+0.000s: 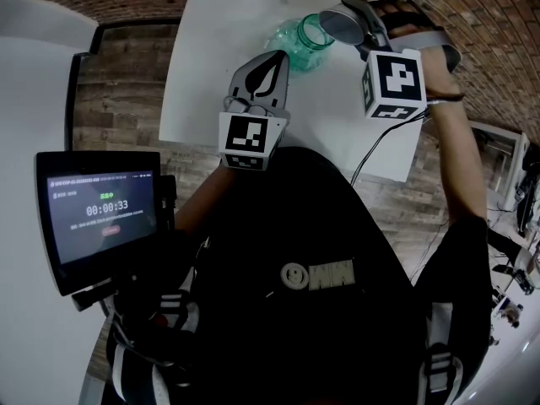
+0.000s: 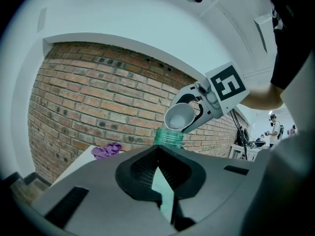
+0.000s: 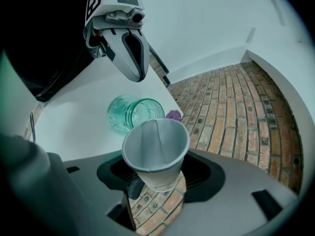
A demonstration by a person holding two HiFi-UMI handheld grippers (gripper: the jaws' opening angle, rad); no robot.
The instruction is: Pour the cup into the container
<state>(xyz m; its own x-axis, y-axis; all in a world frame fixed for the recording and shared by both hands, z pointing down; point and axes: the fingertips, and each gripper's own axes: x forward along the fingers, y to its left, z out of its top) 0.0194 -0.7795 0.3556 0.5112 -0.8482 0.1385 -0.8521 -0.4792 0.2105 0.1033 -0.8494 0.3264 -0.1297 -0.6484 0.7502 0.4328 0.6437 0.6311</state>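
Two hand-held grippers are seen at a white table (image 1: 211, 74), on which a green glass jar (image 1: 297, 42) is placed upright near the far right part of the top. The right gripper (image 3: 158, 180) is clamped on a paper cup (image 3: 156, 149): its jaws are pressed against the lower part of the cup from both sides, and a crease is seen down the cup's wall. The cup is held tipped, with its mouth turned down towards the jar's open neck and just above it. What is inside the cup cannot be made out, and no stream is visible. The left gripper (image 1: 274, 60) is held nearly level just beside the jar, on the near left of it, with its jaws drawn together and nothing gripped between them; the jar's neck is seen just past their tips. Whether the tips touch the glass cannot be told. A purple crumpled thing (image 2: 107, 150) is seen at the table's far edge, well apart from the jar, in front of a brick wall (image 2: 98, 97).
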